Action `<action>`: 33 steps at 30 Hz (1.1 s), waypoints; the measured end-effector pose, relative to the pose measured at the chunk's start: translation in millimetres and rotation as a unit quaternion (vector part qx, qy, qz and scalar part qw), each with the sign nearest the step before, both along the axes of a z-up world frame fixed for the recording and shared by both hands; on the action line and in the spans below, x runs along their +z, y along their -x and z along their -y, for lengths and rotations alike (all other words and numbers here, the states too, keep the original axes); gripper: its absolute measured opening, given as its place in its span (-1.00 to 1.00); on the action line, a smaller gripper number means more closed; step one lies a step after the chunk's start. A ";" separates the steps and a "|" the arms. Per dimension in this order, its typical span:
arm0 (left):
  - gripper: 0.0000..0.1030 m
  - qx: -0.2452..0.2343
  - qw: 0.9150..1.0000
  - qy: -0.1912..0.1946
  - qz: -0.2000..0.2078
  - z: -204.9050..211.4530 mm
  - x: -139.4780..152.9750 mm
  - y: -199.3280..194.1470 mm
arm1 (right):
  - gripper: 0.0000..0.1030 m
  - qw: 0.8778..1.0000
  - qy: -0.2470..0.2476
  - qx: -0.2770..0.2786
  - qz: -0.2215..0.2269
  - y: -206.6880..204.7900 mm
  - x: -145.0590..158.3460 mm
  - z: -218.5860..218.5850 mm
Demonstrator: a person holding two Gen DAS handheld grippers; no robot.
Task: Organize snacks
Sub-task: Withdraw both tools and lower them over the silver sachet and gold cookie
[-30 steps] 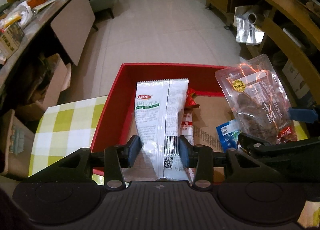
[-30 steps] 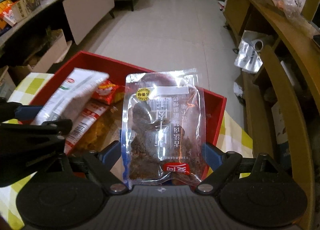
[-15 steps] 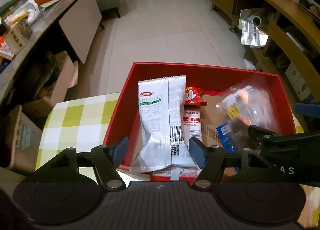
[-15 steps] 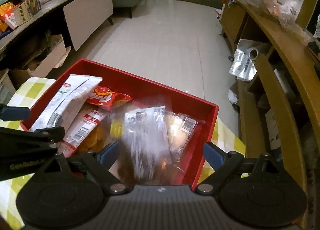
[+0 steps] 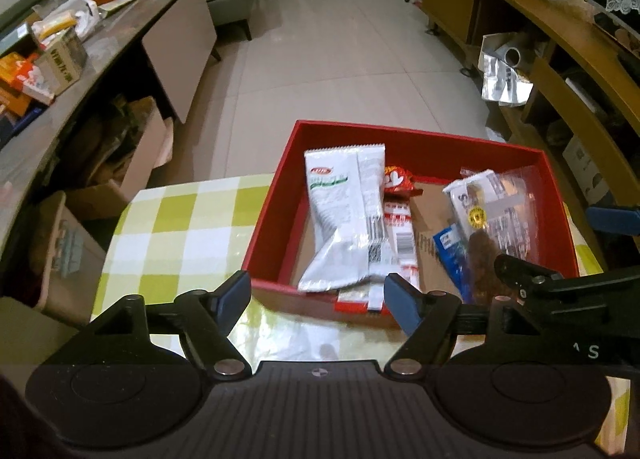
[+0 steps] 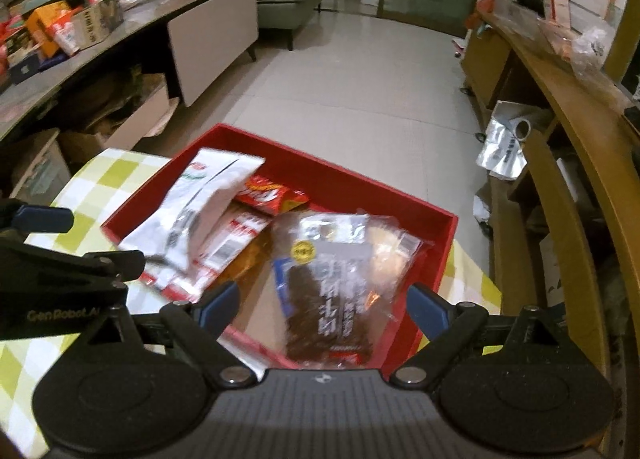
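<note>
A red box [image 5: 280, 195] stands on the green checked table [image 5: 192, 227]. A white snack pack [image 5: 344, 211] lies in its left side, over a red-and-white pack [image 5: 400, 235] and a small red pack [image 5: 396, 179]. A clear pack of dark meat [image 5: 496, 219] lies in the right side. My left gripper [image 5: 318, 293] is open and empty at the box's near wall. My right gripper [image 6: 322, 303] is open and empty above the clear meat pack [image 6: 332, 295]; the white pack [image 6: 200, 203] and red box [image 6: 360, 187] show there too.
A long grey counter [image 5: 100, 59] with boxes and bags runs along the left. Wooden shelving [image 5: 560, 71] curves along the right, with a foil bag [image 5: 504, 75] on the floor. A cardboard box [image 5: 120, 163] sits under the counter. Tiled floor lies beyond the table.
Both grippers opened and let go: the white pack and the clear meat pack dropped into the red box. Both grippers have pulled back towards me.
</note>
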State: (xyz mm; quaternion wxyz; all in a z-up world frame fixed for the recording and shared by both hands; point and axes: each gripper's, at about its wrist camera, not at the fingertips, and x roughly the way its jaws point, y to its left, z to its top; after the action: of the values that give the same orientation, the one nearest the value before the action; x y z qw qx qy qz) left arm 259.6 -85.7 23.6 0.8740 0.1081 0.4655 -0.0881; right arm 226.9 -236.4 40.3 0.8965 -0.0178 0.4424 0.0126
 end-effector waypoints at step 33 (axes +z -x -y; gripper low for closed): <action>0.61 0.124 0.976 0.026 -0.176 -31.2 -82.1 24.4 | 0.91 0.995 0.053 0.043 -0.076 49.5 -25.9 -25.3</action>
State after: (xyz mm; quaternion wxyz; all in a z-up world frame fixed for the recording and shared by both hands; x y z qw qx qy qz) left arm 235.2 -54.6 -58.5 0.7851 0.0098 0.6192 -0.0087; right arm 177.4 -211.0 14.5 0.8568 -0.0828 0.5081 0.0286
